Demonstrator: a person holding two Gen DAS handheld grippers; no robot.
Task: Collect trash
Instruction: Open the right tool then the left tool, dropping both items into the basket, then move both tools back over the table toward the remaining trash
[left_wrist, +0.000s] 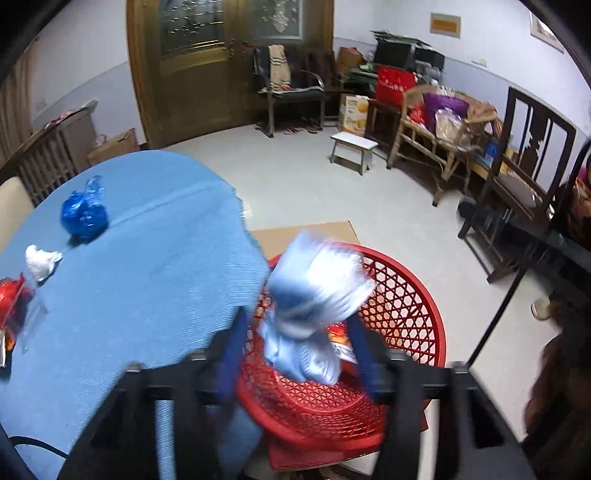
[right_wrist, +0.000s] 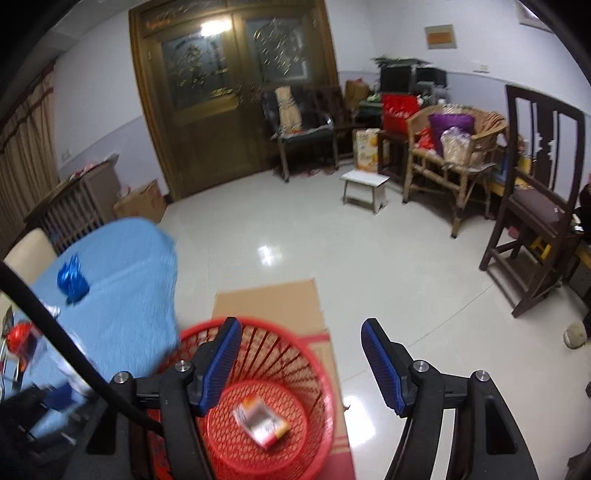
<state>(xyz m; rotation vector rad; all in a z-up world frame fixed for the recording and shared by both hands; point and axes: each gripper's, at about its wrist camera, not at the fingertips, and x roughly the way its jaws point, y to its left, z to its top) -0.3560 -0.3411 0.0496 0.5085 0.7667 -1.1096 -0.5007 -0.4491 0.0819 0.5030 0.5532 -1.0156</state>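
Pale tiled floor fills a living room with a wooden double door, chairs and cluttered furniture along the far walls.

Left view: the left claw (left_wrist: 295, 332) reaches forward with its blue pads spread wide. A crumpled pale blue-white wrapper (left_wrist: 314, 299) sits between them, blurred; whether the pads touch it cannot be told, and it looks to be dropping free. Directly beneath and ahead of this claw is a red lattice basket (left_wrist: 406, 306), standing on flattened cardboard (left_wrist: 314, 230) on the floor. The claw is placed over the basket mouth, likely so the wrapper falls inside.

Left of this claw lies a table (left_wrist: 155, 266) covered in blue cloth. Well left and farther forward on it sit a shiny blue wrapper (left_wrist: 84, 216), a white crumpled scrap (left_wrist: 40, 260) and a red wrapper (left_wrist: 11, 299), all awaiting collection.

Right view: the right claw (right_wrist: 301, 363) is open and empty, with the basket's rim (right_wrist: 325, 369) just below its left pad. Looking down into the basket, this camera shows a small white-and-red carton (right_wrist: 260, 421) on its floor, something the left view mostly hides behind the wrapper. It does not show the pale wrapper at all.
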